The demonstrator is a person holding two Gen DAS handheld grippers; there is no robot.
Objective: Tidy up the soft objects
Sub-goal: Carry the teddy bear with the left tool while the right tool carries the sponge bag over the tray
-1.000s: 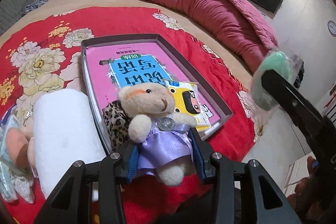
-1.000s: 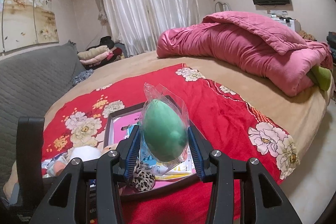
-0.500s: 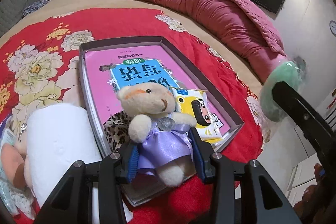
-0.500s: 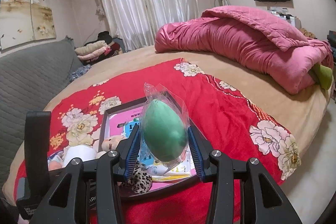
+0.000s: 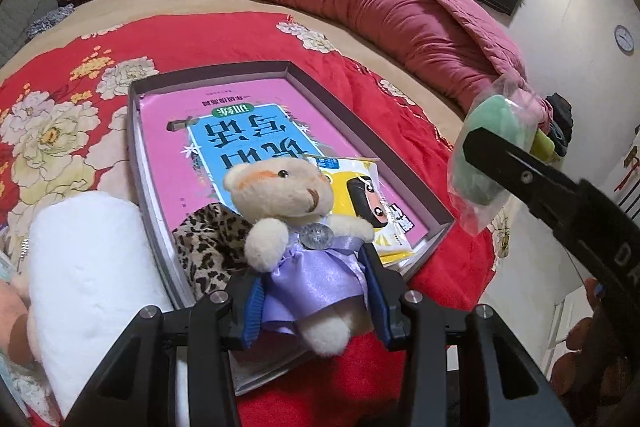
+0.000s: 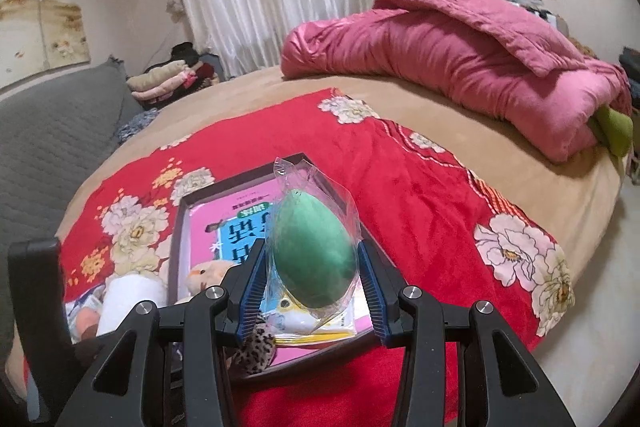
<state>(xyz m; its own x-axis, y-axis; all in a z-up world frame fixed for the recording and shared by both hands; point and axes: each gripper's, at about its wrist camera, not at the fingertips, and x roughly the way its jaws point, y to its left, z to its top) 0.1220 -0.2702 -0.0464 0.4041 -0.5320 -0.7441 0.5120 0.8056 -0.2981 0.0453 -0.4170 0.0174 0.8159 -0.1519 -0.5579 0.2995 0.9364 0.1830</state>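
left tool [image 5: 312, 291] tilted down, clamps cream teddy bear in lilac satin dress [image 5: 298, 227] | right tool [image 6: 312, 291] clamps green egg-shaped sponge in clear bag [image 6: 314, 251] | grey shallow box [image 5: 368, 135] below: pink book [image 5: 256, 115], leopard-print cloth [image 5: 212, 247]

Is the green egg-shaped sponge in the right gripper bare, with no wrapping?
No, the green sponge sits inside a clear plastic bag whose top sticks up above it, clamped between the right gripper jaws.

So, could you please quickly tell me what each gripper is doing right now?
Left gripper: closed on the teddy bear, above the tray.
Right gripper: closed on the bagged green sponge.
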